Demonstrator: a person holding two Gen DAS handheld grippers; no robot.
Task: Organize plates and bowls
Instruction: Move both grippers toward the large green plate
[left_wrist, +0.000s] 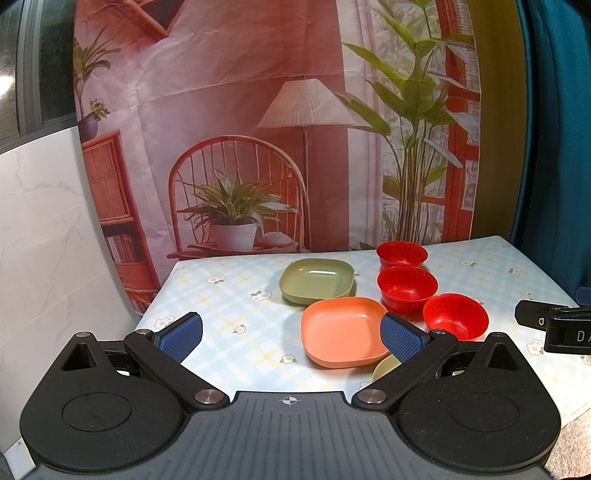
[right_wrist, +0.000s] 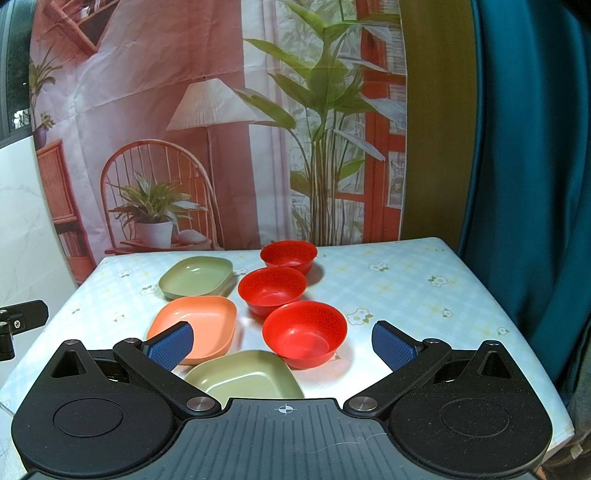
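While both grippers hung over the near edge of the flowered tablecloth (right_wrist: 406, 280), neither held anything: the left gripper (left_wrist: 291, 334) and the right gripper (right_wrist: 282, 345) each had their blue pads spread wide. Mid-frame in the right view, three red bowls (right_wrist: 304, 332) ran in a line toward the backdrop (right_wrist: 155, 110). Left of them sat a green plate (right_wrist: 195, 277) and an orange plate (right_wrist: 195, 325), with another green plate (right_wrist: 243, 376) lowest in frame.
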